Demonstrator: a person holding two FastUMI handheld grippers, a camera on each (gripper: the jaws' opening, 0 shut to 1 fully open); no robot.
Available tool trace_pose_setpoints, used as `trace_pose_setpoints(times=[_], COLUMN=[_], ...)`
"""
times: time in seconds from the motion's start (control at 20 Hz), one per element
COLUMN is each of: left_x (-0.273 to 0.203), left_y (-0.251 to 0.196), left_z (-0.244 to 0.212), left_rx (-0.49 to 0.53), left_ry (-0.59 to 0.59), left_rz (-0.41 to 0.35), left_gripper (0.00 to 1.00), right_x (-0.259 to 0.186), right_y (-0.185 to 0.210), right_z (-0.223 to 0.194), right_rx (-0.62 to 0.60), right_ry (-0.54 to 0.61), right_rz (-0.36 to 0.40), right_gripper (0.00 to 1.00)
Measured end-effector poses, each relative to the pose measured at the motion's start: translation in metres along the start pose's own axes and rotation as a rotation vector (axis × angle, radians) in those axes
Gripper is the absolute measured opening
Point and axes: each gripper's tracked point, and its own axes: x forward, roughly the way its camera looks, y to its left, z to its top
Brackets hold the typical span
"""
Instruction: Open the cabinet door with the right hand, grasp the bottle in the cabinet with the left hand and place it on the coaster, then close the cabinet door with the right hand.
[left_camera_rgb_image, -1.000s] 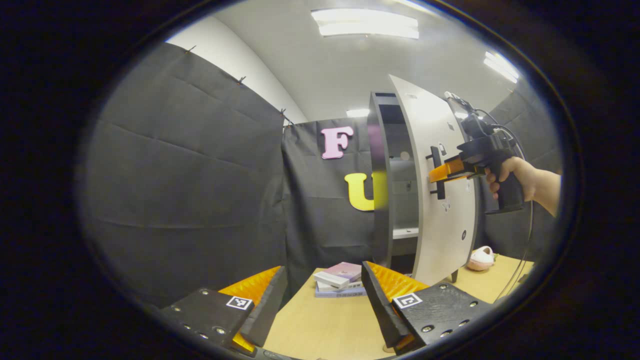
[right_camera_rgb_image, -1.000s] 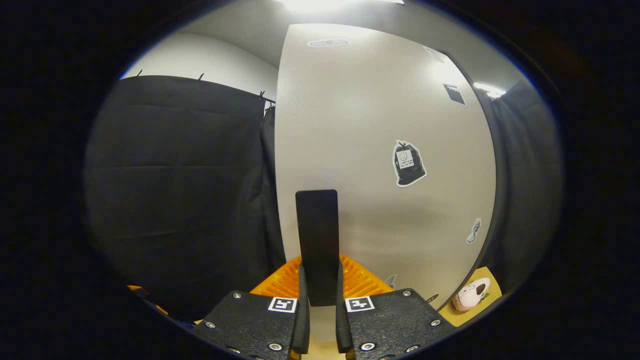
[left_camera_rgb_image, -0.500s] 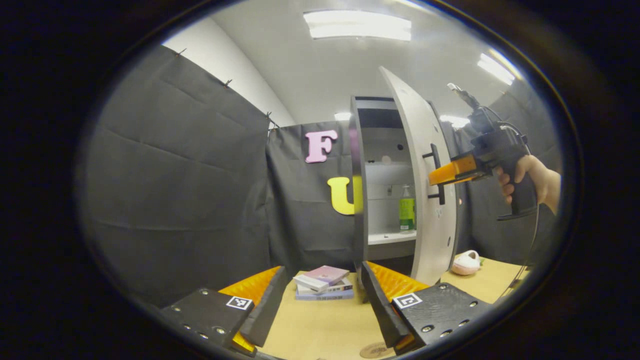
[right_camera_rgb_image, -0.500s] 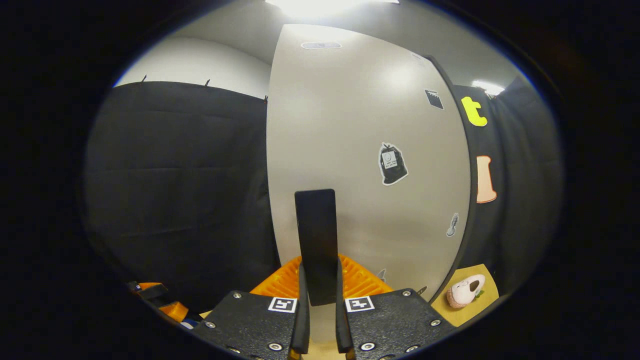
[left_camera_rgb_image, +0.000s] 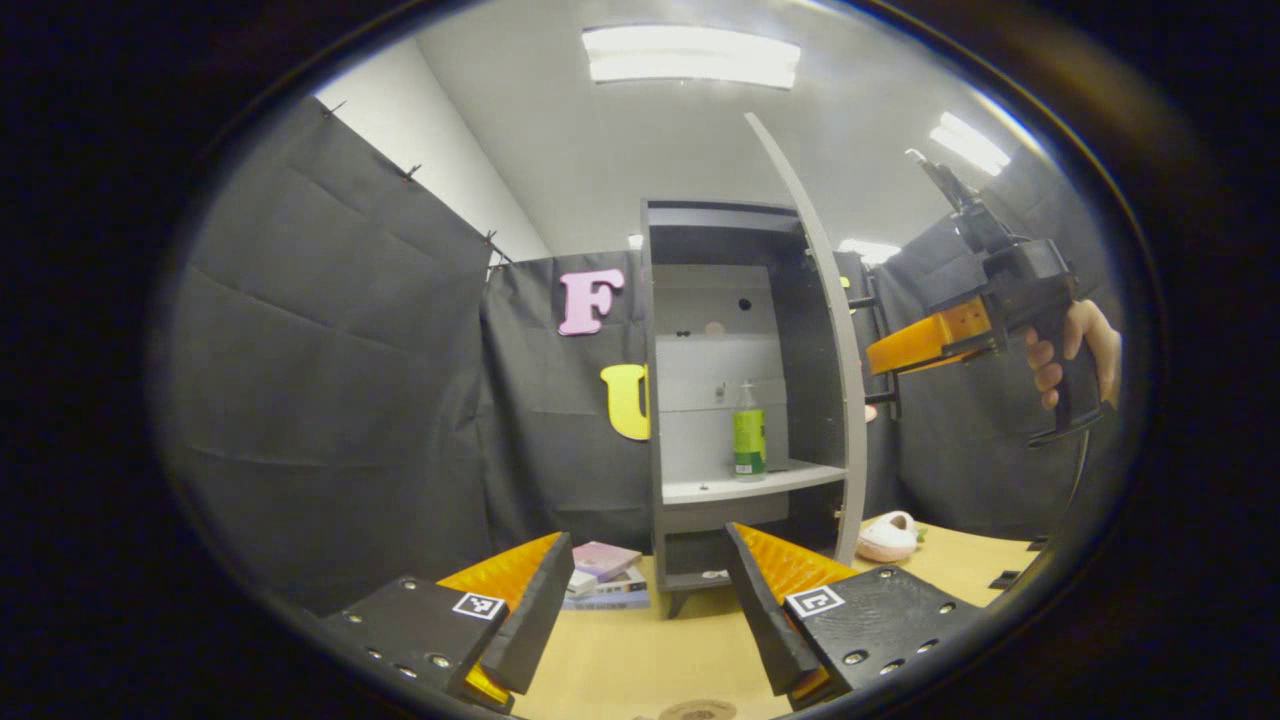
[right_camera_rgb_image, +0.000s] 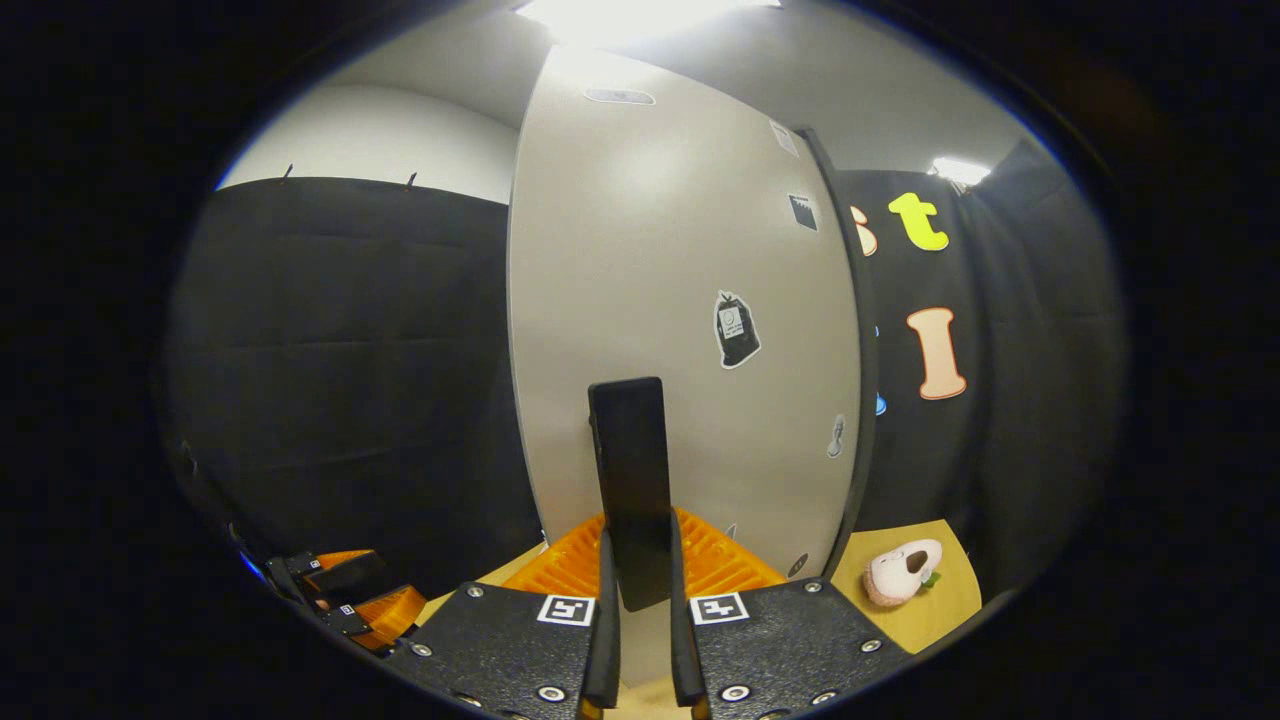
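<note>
**Cabinet door held open, bottle waiting on its shelf**

The right gripper (right_camera_rgb_image: 640, 640) is pinched on the door's black handle (right_camera_rgb_image: 630, 490), both fingers pressing its sides, so the pale door (right_camera_rgb_image: 680, 330) is kept swung out. In the left gripper view that same right gripper shows farther off (left_camera_rgb_image: 880, 365), held by a hand (left_camera_rgb_image: 1075, 350) at the right, reaching to the handle on the door's outer face. The door (left_camera_rgb_image: 830, 330) appears nearly edge-on there, wide enough open to show the cabinet's (left_camera_rgb_image: 665, 400) inside.

The bottle (left_camera_rgb_image: 748, 435) stands upright on the cabinet's light shelf (left_camera_rgb_image: 700, 488), toward the shelf's front edge and nearer its right side, close to the open door's edge. Nothing touches it. With the door held clear, the way to the bottle looks open from the front.

The left gripper (left_camera_rgb_image: 640, 590) hangs low over the desk (left_camera_rgb_image: 640, 650) with its fingers spread apart and nothing between them, pointed toward the cabinet, well apart from the bottle. That spread suits a grasp not yet begun.

A round coaster (left_camera_rgb_image: 698, 711) lies at the desk's near edge, just below the left gripper. A small stack of books (left_camera_rgb_image: 600, 575) sits on the desk left of the cabinet's foot, and a soft toy (left_camera_rgb_image: 888, 537) lies to the right of the door, toward the desk's far edge.
</note>
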Motion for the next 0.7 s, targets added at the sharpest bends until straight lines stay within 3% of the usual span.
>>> trace_pose_setpoints(times=[0.15,0.65,0.7], left_x=[0.004,0.021,0.021], left_y=[-0.025,-0.076,-0.081], left_z=[-0.001,0.003,0.003], left_rx=[-0.007,0.003,0.004], left_ry=[0.001,-0.013,-0.013], left_rz=[-0.036,-0.107,-0.112], left_gripper=[0.86,0.90,0.86], right_x=[-0.006,-0.020,-0.021], right_y=[-0.006,-0.024,-0.026], right_z=[0.000,0.002,0.002], right_rx=[0.006,0.015,0.017], right_ry=[0.001,-0.022,-0.024], right_rz=[-0.012,-0.094,-0.100], right_gripper=[0.20,0.20,0.18])
